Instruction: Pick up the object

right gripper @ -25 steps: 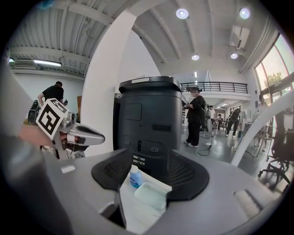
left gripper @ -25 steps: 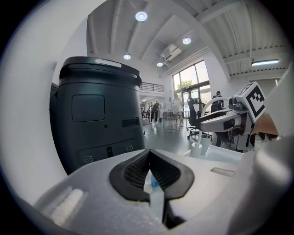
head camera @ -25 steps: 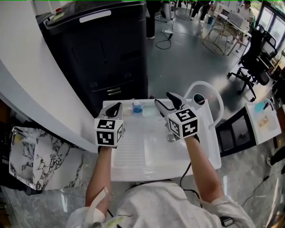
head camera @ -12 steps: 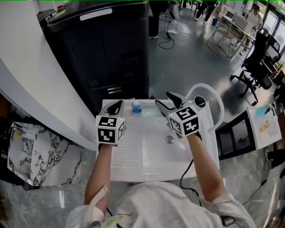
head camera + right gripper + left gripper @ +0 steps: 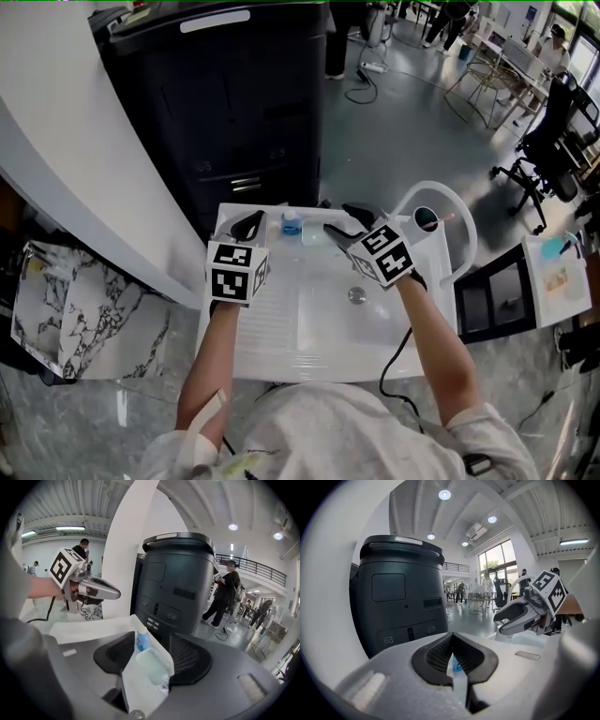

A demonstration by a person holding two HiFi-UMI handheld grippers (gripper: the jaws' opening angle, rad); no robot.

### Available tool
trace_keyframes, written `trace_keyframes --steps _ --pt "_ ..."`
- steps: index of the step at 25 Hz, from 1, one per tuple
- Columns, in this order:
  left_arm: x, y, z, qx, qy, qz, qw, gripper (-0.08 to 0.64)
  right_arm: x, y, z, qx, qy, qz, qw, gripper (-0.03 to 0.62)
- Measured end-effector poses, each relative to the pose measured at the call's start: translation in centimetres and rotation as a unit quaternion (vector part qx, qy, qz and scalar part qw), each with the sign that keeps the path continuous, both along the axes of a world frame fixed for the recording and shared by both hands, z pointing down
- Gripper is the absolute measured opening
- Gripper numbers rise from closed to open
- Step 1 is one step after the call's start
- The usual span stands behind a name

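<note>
Our left gripper (image 5: 247,223) hangs over the white sink (image 5: 281,323) with its jaws pressed together, while our right gripper (image 5: 339,219) is spread and empty. The blue bottle (image 5: 292,223) stands between the 2, untouched.

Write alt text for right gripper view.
The right hand-held gripper, jaws apart and empty, frames a small blue white-capped bottle and a pale rounded dish on a white sink. A tall dark grey machine stands behind; the left hand-held gripper hovers upper left.
</note>
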State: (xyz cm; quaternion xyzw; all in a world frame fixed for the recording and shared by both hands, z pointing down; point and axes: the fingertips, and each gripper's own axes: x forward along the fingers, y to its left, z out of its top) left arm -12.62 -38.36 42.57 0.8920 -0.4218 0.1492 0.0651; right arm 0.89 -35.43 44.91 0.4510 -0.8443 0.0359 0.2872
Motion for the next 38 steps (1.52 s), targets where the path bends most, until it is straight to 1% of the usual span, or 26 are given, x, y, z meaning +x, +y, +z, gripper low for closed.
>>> trace_keyframes --steps 3,9,18,24,30,35,38 --pt "-0.2 0.1 0.4 -0.003 0.0 -0.004 1.0 0.002 -0.3 0.0 1.2 -0.014 0.023 -0.02 0.999 0.221" --pt "-0.5 0.5 1.2 -0.01 -0.002 -0.013 0.9999 0.002 -1.3 0.1 3.2 -0.04 0.054 -0.058 0.996 0.221" --pt "-1.4 1.1 2.4 -0.02 -0.006 -0.026 0.9994 0.002 -2.4 0.3 7.2 -0.089 0.108 -0.111 0.984 0.221" --pt "-2.0 1.4 3.0 -0.026 -0.007 -0.036 0.999 0.002 -2.5 0.4 9.7 -0.117 0.124 -0.132 0.976 0.221" --pt "-3.2 1.6 3.7 -0.033 -0.009 -0.054 0.998 0.002 -2.7 0.5 12.5 -0.15 0.155 -0.158 0.964 0.219" --pt "-4.1 1.6 4.2 -0.039 -0.012 -0.066 0.997 0.002 -2.8 -0.2 14.2 -0.152 0.161 -0.167 0.961 0.212" --pt "-4.0 1.6 4.4 -0.04 -0.015 -0.067 0.9968 0.002 -2.6 -0.2 14.9 -0.164 0.17 -0.169 0.957 0.208"
